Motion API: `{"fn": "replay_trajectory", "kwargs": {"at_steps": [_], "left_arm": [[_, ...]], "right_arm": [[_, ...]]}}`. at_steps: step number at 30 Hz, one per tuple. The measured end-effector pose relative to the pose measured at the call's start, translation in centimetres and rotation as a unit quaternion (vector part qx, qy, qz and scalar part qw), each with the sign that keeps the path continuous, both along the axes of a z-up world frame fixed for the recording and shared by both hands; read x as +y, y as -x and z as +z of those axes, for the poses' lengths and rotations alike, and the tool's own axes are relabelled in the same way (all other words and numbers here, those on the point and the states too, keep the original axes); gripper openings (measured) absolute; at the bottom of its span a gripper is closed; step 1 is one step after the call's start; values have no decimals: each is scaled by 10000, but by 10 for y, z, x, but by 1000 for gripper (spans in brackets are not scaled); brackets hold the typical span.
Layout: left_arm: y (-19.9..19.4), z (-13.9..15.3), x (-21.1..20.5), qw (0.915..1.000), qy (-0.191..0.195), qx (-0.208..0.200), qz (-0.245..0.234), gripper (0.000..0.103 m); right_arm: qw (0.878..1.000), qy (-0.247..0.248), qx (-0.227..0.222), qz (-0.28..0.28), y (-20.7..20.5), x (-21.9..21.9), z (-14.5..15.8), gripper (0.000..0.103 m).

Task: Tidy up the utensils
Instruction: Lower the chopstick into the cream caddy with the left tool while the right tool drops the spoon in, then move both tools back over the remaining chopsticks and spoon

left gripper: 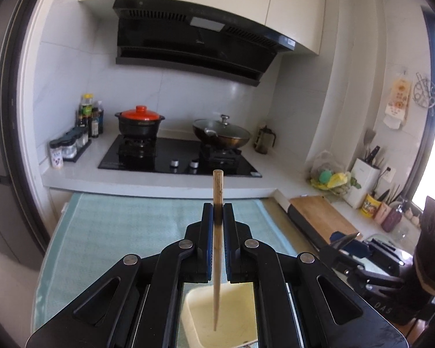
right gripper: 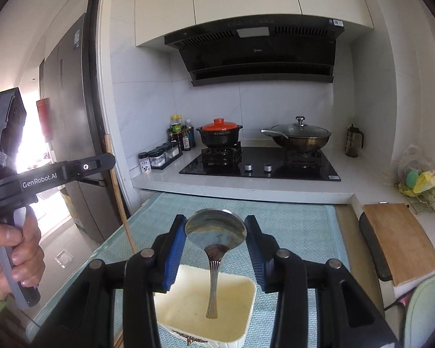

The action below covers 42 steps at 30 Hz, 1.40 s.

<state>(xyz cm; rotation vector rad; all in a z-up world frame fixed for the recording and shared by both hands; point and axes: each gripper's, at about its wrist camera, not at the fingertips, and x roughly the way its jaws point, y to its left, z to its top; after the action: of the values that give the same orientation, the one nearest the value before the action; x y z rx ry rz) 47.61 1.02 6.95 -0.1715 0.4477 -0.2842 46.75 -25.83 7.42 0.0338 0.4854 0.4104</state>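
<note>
STEP: dropping utensils into tub | left tongs (left gripper: 218,211) clamp chopstick (left gripper: 217,232) | right tongs (right gripper: 216,229) pinch spoon (right gripper: 214,232) | tub (right gripper: 246,290) beneath both | NEXT: I lower, release.

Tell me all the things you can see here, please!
chopstick: one, wooden, clamped upright in left gripper, above tub
spoon: one, silver, bowl between right gripper's fingers, handle hanging over tub
tub: one, cream, on mat
mat: one, pale green, under tub
clay pot: one, black with red lid, left burner
wok: one, dark, glass lid, right burner
cutting board: one, wooden, right counter
left gripper: black, blue pads
right gripper: black, blue pads
</note>
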Motion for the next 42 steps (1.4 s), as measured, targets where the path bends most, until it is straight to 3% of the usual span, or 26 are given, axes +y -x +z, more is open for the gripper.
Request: {"fn": "replay_trajectory", "kwargs": {"at_steps": [5, 10, 17, 19, 21, 24, 26, 28, 30, 32, 37, 40, 42], "left_arm": [[-42, -53, -16, 9984, 24, 567, 29, 4], [-65, -97, -26, 9944, -187, 1038, 47, 4], [-76, -126, -28, 9888, -336, 1448, 126, 6], [-81, -129, -26, 9863, -334, 1607, 175, 15], [-77, -128, -23, 9858, -296, 1629, 262, 53], [-61, -117, -12, 9881, -247, 1469, 372, 62], [-43, -106, -2, 9892, -248, 1408, 317, 64], [-16, -94, 9, 9916, -333, 1214, 297, 74], [22, -85, 20, 9936, -516, 954, 325, 90], [60, -82, 31, 9939, -693, 799, 318, 95], [153, -99, 60, 9916, -930, 753, 500, 98], [195, -123, 74, 9898, -848, 967, 609, 98], [218, -142, 78, 9876, -783, 1156, 720, 98]], "right_arm": [[9984, 30, 565, 9, -43, 4, -56, 42], [9930, 123, 1174, -94, -72, 0, -106, 42], [9872, 16, 1575, -251, -93, -10, -130, 42], [9856, -29, 1670, -272, -98, -11, -133, 42], [9839, -24, 1765, -266, -100, -11, -135, 52], [9841, -50, 1744, -326, -95, -15, -129, 58], [9857, -95, 1642, -352, -84, -22, -119, 58], [9883, -84, 1472, -387, -65, -31, -106, 58], [9911, 15, 1280, -365, -38, -39, -93, 60], [9927, 203, 1131, -373, -6, -46, -85, 62], [9941, 548, 881, -309, 86, -60, -82, 62], [9949, 598, 698, -426, 144, -67, -91, 62], [9944, 644, 589, -593, 180, -71, -102, 68]]}}
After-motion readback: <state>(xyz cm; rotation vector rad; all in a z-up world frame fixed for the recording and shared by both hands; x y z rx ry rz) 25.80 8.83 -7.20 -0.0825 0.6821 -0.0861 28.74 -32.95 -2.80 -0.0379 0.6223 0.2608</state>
